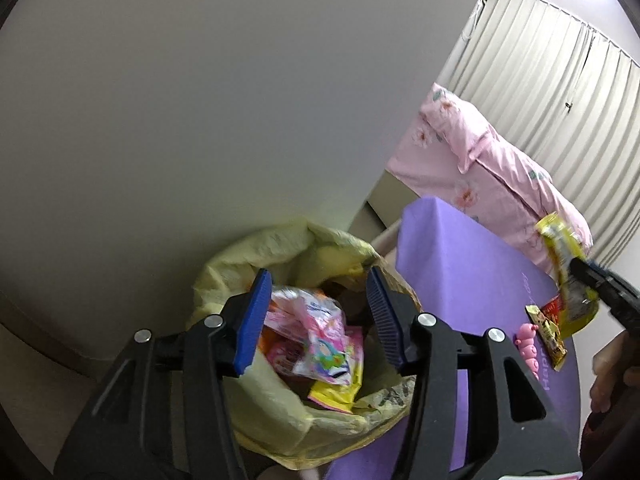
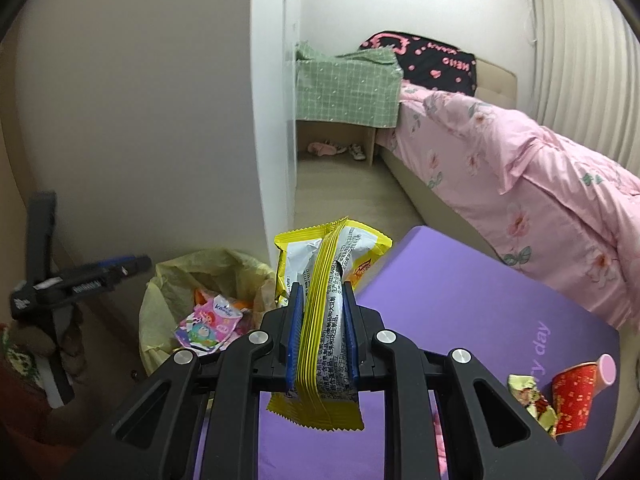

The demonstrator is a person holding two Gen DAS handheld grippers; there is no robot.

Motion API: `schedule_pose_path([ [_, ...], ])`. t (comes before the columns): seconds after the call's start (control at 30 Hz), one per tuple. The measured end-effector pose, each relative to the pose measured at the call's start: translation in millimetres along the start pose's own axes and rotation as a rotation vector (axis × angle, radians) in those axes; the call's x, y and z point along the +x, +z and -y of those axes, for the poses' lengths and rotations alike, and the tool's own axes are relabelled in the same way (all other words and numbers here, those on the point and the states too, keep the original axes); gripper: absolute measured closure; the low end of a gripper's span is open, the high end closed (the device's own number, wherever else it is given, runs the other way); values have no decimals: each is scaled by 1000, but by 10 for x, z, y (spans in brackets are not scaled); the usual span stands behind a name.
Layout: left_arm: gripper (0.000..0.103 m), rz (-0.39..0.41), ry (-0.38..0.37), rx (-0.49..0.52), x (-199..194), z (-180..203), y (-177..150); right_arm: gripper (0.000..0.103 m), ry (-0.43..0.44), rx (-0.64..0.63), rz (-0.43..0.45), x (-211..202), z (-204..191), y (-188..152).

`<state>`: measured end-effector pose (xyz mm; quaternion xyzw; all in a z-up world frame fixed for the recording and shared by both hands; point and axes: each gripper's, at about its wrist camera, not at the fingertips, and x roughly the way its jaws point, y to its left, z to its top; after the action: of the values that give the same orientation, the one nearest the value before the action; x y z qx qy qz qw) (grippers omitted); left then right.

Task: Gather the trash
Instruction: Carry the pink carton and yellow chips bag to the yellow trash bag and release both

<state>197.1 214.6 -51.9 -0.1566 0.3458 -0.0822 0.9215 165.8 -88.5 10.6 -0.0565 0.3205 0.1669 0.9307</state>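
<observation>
the right gripper [image 2: 320,308] pinched a crinkled, ribbed-seam yellow foil wrapper [image 2: 324,280]; the left gripper [image 1: 316,304] gaped empty over the thin yellow plastic trash bag [image 1: 256,412].

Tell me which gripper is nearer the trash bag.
Left. The left gripper hangs open right above the trash bag; the right gripper holds a yellow wrapper beside it, over the purple table.
</observation>
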Motion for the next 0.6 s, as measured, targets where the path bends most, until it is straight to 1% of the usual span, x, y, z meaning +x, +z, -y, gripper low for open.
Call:
schedule_pose_path([
  [0.2,51,82,61,9,-350,-167,78,85,67,-24,-38,274,-272,35],
  [0.37,50,131,102,-19,-582,-370,95,85,132,-62,-69,507,-560,126],
  [0.47,50,139,116,-40,-638,-470,90,85,180,-57,-103,688,-684,177],
  [0.6,50,133,121,-61,-664,-589,36,85,199,-59,-150,932,-814,213],
])
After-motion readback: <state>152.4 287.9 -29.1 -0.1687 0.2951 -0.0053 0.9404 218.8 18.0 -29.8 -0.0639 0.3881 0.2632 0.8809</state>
